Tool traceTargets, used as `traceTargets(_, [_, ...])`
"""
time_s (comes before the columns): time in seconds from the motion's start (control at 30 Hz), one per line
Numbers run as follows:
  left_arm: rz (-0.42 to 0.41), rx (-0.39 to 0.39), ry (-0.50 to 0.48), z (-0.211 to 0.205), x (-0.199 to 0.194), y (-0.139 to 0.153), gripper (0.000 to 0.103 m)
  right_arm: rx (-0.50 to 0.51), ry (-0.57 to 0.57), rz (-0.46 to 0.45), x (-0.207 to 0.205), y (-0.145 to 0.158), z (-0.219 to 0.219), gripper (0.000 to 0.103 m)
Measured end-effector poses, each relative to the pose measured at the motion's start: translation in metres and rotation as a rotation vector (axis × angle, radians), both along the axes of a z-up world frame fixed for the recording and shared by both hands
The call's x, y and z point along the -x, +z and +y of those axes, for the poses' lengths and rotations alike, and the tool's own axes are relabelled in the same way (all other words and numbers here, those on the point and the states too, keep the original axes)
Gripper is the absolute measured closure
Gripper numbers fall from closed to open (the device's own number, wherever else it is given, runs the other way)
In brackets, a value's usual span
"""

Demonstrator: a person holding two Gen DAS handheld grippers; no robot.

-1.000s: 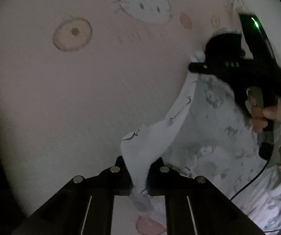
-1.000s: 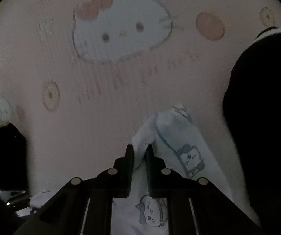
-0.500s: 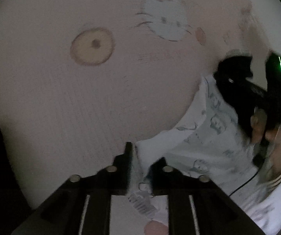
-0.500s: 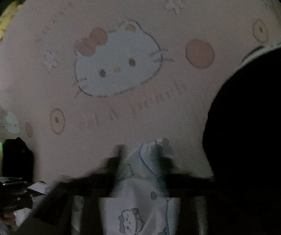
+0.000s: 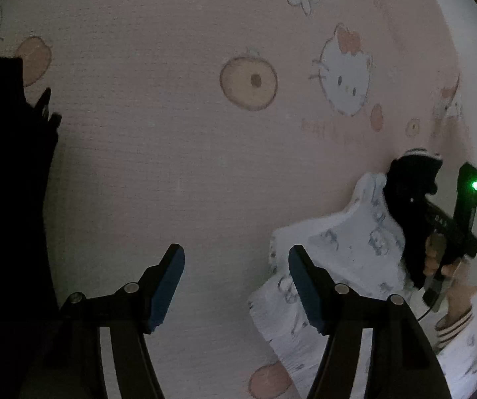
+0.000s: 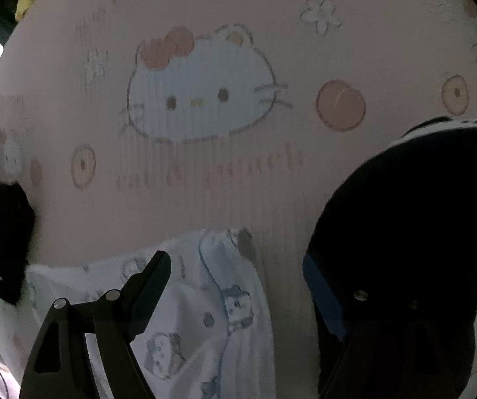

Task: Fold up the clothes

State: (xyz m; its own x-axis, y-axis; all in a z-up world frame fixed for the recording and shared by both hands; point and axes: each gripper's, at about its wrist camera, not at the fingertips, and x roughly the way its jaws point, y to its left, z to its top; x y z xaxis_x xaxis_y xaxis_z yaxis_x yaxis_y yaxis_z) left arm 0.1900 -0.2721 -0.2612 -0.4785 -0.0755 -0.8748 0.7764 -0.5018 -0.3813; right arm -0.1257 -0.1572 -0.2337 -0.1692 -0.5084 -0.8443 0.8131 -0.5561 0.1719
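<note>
The garment (image 6: 185,302) lies on the pink sheet (image 5: 172,133), beside the dark cloth (image 6: 404,232). Both the left gripper (image 5: 235,266) and right gripper (image 6: 235,266) are opening, gripping nothing (fabric under the right). Released folds may spring apart.

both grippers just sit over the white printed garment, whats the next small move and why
Probably lift both grippers clear. The left gripper is opening over bare pink cartoon-print sheet, with the white printed garment off to its right. The right gripper is opening too, with the cloth lying loose between its pads, unpinched.
</note>
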Motion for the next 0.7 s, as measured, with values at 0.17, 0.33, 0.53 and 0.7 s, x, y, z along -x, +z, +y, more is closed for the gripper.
traceTargets(0.17, [0.008, -0.107, -0.022, 0.017, 0.005, -0.028, 0.040, -0.015, 0.022, 0.017, -0.002, -0.009, 0.002, 0.022])
traceTargets(0.33, [0.087, -0.204, 0.091, 0.018, -0.004, -0.040, 0.040, -0.033, 0.036, 0.031, -0.006, -0.015, -0.001, 0.022])
traceTargets(0.53, [0.170, -0.217, 0.169, 0.031, -0.004, -0.036, 0.041, -0.046, 0.067, 0.088, -0.016, -0.012, -0.002, 0.030])
traceTargets(0.7, [0.148, -0.172, 0.167, 0.047, 0.011, -0.037, 0.042, 0.011, 0.081, 0.141, -0.024, -0.008, 0.002, 0.030])
